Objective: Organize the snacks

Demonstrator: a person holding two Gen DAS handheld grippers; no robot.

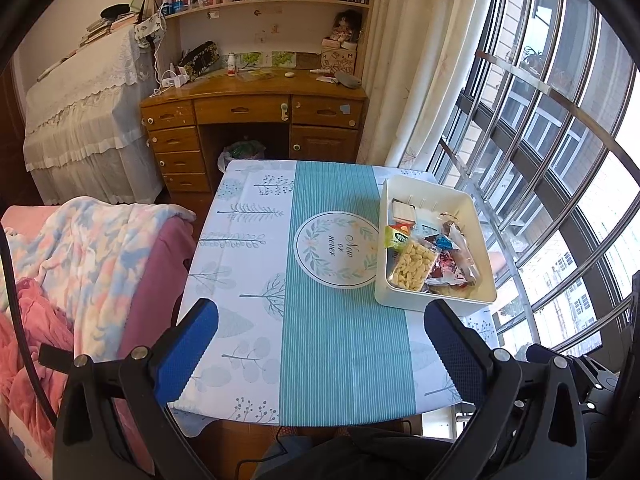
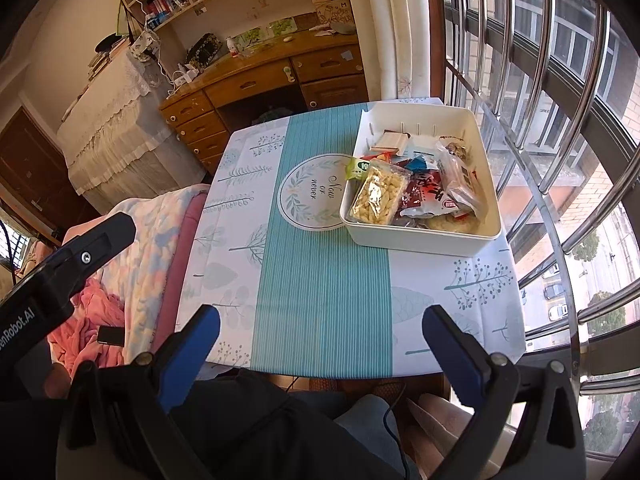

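A white bin point(image 1: 478, 292) stands at the table's right side, also in the right wrist view point(image 2: 420, 242). It holds several snack packets, among them a clear pack of pale puffs point(image 1: 412, 266) point(image 2: 378, 194), a red-and-white packet point(image 2: 430, 196) and a green packet point(image 1: 394, 237) point(image 2: 357, 168). My left gripper point(image 1: 320, 316) is open and empty above the table's near edge. My right gripper point(image 2: 320, 316) is open and empty, near the table's front edge. Both are well short of the bin.
The small table has a teal-striped cloth point(image 1: 344, 340) point(image 2: 320, 280). A couch with a pastel blanket point(image 1: 92, 248) lies left. A wooden desk point(image 1: 256, 96) stands behind the table. Barred windows point(image 1: 540, 120) run along the right. The left gripper's body point(image 2: 60, 264) shows at left.
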